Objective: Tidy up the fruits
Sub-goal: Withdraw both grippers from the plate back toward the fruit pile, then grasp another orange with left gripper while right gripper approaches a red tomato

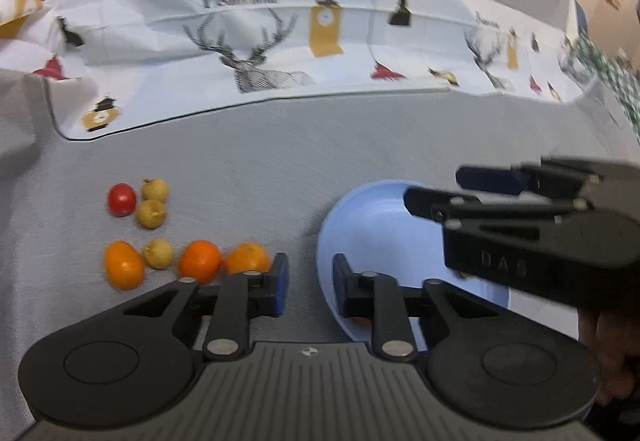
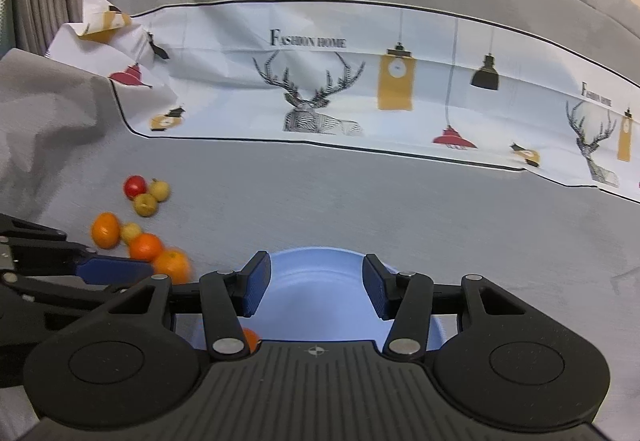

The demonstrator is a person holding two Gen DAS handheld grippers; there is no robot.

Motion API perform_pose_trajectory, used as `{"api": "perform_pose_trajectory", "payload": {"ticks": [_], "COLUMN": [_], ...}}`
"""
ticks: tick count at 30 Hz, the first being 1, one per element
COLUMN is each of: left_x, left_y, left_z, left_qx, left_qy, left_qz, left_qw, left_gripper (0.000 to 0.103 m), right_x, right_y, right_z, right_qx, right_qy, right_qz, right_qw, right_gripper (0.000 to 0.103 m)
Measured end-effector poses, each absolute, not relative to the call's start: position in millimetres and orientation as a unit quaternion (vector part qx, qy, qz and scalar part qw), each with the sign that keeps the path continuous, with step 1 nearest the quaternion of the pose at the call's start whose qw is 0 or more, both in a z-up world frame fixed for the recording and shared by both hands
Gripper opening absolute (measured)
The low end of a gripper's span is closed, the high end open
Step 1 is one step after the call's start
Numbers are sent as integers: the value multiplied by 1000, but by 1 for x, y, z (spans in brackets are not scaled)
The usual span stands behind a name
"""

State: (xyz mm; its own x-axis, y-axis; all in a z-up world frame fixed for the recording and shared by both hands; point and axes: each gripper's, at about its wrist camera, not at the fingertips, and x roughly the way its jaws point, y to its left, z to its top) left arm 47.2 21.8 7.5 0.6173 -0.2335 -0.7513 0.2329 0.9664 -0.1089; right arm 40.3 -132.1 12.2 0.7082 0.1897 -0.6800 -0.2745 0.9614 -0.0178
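Lower left: 3 oranges (image 1: 199, 261), 3 yellow fruits (image 1: 151, 213), 1 tomato (image 1: 121, 199). 1 blue bowl (image 2: 316, 273), bare grey cloth (image 2: 360, 201) around. Left gripper (image 1: 310, 283) and right gripper (image 2: 316, 287) jaws spread, empty.

Left gripper (image 1: 310, 283) over grey cloth, jaws apart, nothing between them.

Blue bowl (image 1: 360, 217) at right, its left rim just beside the right finger; something orange shows in it behind the gripper. Right gripper (image 1: 436, 189) reaches over the bowl from the right. Left of the bowl: three oranges (image 1: 199, 261), three small yellow fruits (image 1: 151, 213), one red tomato (image 1: 121, 199). Printed deer cloth (image 1: 256, 57) lies beyond.
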Motion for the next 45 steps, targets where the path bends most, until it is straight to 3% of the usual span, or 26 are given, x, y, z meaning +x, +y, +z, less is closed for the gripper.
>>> {"api": "perform_pose_trajectory", "payload": {"ticks": [2,4,7,20,22,29,34,36,45], "left_x": [51,57,62,63,65,69,77,79,92], "left_y": [38,58,93,176,176,173,173,173,168], "left_z": [13,17,20,9,7,-1,-6,-8,-17], "left_qx": [-24,-58,-109,-256,-257,-246,-240,-239,-231], "left_qy": [412,408,410,428,434,446,455,457,468], "left_qz": [-106,-78,-23,82,82,79,73,72,72], "left_qw": [905,908,905,863,859,857,854,854,850], "left_gripper": [19,13,11,11,11,22,28,37,39], "right_x": [40,39,38,28,29,31,36,39,47], "right_y": [-126,-122,-114,-64,-55,-32,-22,-20,-16], "right_z": [14,17,18,-2,-11,-36,-50,-54,-60], "right_qx": [-52,-37,-21,-21,-23,-20,-25,-30,-31], "right_qy": [353,347,341,357,369,399,418,429,437], "right_qz": [129,135,147,227,238,248,242,236,226], "right_qw": [925,927,928,906,898,882,875,871,870], "right_gripper": [40,25,19,19,24,40,40,40,40]}}
